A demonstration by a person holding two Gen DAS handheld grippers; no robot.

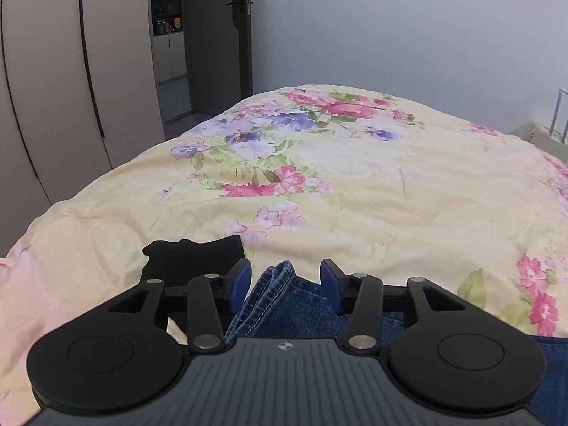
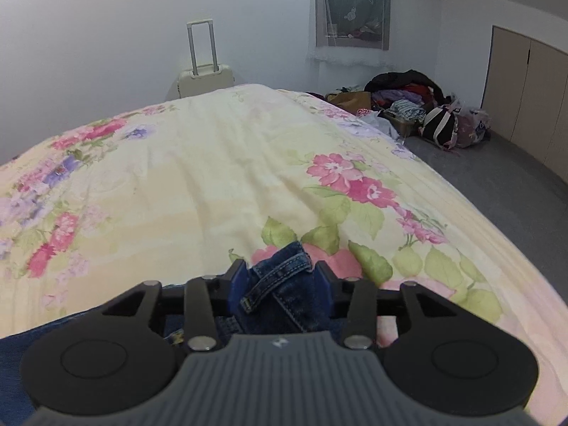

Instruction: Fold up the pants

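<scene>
Blue denim pants (image 1: 284, 298) lie on a floral bedspread (image 1: 355, 184). In the left wrist view, my left gripper (image 1: 285, 277) has its blue pads on either side of a stitched hem edge, with a visible gap on the right side. In the right wrist view, my right gripper (image 2: 280, 280) is shut on the pants' waistband (image 2: 280, 284), where a belt loop shows between the pads. More denim (image 2: 21, 348) spreads to the lower left.
A black object (image 1: 191, 255) lies on the bed just left of the left gripper. Wardrobe doors (image 1: 53, 88) and an open doorway (image 1: 170, 35) stand left. A suitcase (image 2: 206, 78) and a clothes pile (image 2: 419, 106) lie beyond the bed.
</scene>
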